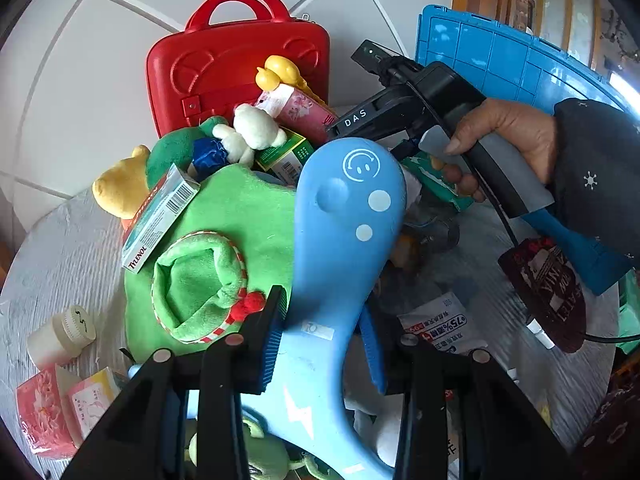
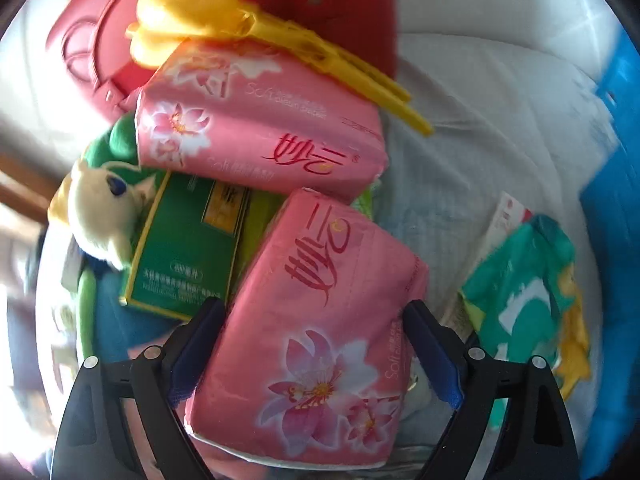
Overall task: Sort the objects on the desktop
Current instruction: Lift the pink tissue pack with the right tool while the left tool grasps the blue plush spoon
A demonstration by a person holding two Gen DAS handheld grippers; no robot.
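Holding the blue plastic long-necked massager (image 1: 344,216) by its neck, left gripper (image 1: 320,340) keeps it clear above the pile; right gripper (image 2: 316,344) straddles the pink lotus-print tissue pack (image 2: 320,320), jaws wide, not visibly pressing, presumably lining up a grasp.

Glossy red plastic case (image 1: 236,72), fuzzy green plush cloth (image 1: 224,248), smooth matt blue plastic massager (image 1: 344,216), shiny pink film-wrapped tissue pack (image 2: 320,320)

"TYLENOL" on the box (image 1: 160,220); "DAS" on the right tool (image 1: 356,118).
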